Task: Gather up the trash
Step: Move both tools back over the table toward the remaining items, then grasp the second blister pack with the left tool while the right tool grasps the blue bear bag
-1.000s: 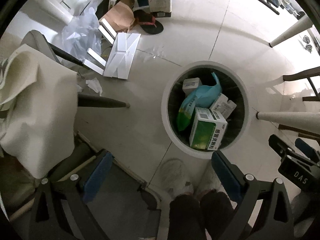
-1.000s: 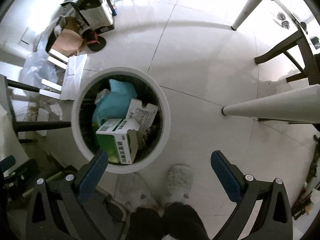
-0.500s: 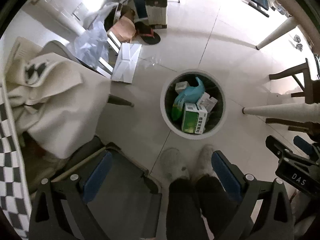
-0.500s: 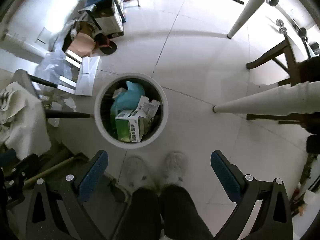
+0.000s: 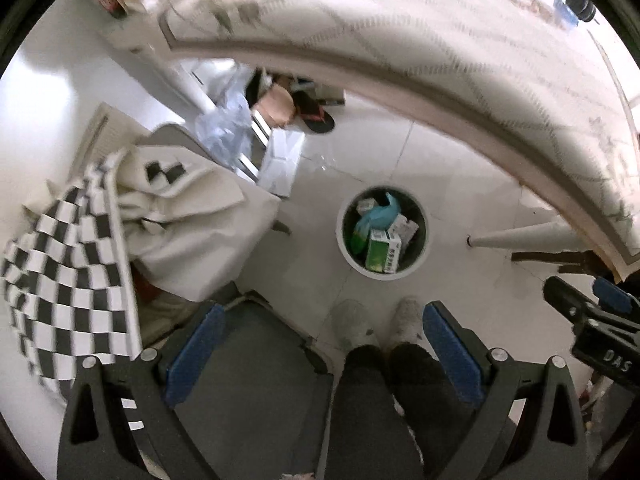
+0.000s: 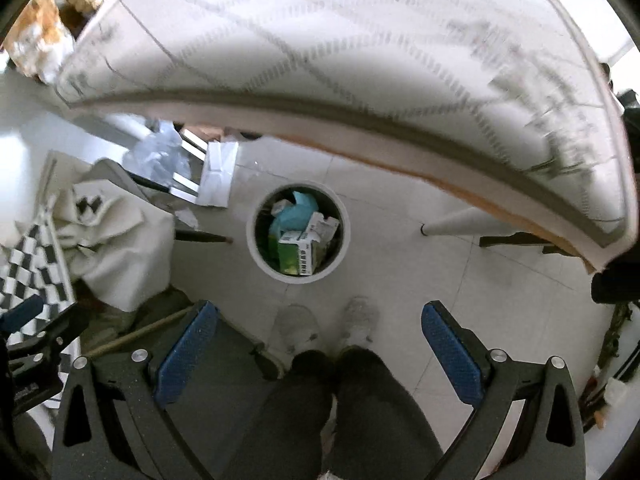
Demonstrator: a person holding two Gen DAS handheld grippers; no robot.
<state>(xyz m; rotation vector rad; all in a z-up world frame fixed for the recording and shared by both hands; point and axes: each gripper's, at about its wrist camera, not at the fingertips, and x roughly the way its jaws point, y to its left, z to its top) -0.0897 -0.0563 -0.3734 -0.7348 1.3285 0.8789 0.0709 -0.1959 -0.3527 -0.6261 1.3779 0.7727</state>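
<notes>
Bright daylight glares off the floor tiles (image 5: pixel 408 168), while the tablecloth (image 6: pixel 360 40) smears with motion blur.

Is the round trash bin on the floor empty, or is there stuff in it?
Not empty. The white trash bin holds a green box, a teal bag and other small cartons, piled near the rim.

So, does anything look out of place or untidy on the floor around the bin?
Yes. Beyond the white bin, which holds boxes and a teal bag, loose clutter lies against the wall: crumpled clear plastic, a flat white box and a single dark sandal. Both tools are open and empty.
</notes>
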